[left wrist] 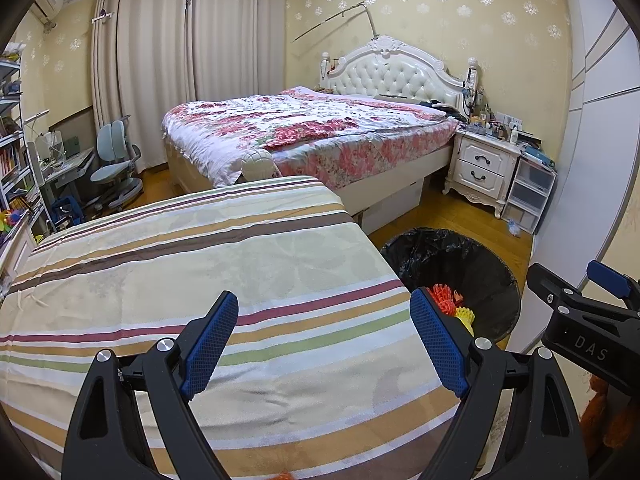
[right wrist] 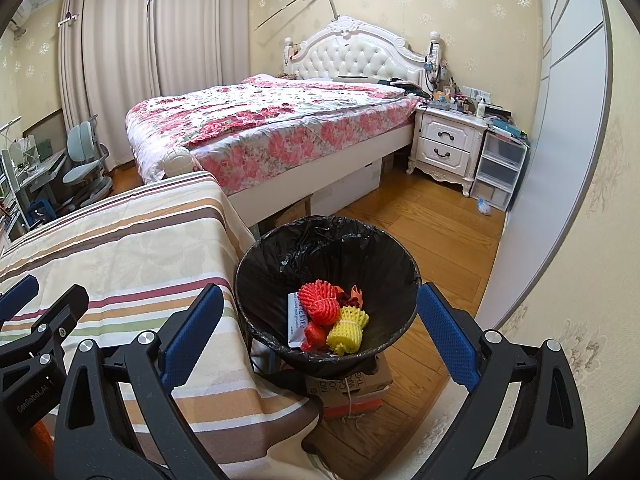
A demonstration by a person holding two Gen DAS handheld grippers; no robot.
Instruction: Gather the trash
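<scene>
Both grippers stand with jaws wide apart and nothing between them. Left gripper (left wrist: pixel 324 336) hangs over the striped cloth (left wrist: pixel 192 264) that covers the near surface; right gripper (right wrist: pixel 320 336) hangs above the bin (right wrist: pixel 276 252), just beside the cloth's edge. Inside the bin's black liner lie a red foam net (right wrist: pixel 318 302), a yellow foam net (right wrist: pixel 347 330), a white card (right wrist: pixel 294 320) and some darker red-orange scraps, too small to tell apart. A cardboard box (right wrist: pixel 352 386) sits under the bin on the wood floor (right wrist: pixel 420 224). Beyond are the floral bed (right wrist: pixel 272 124) and a white nightstand (right wrist: pixel 448 144).
</scene>
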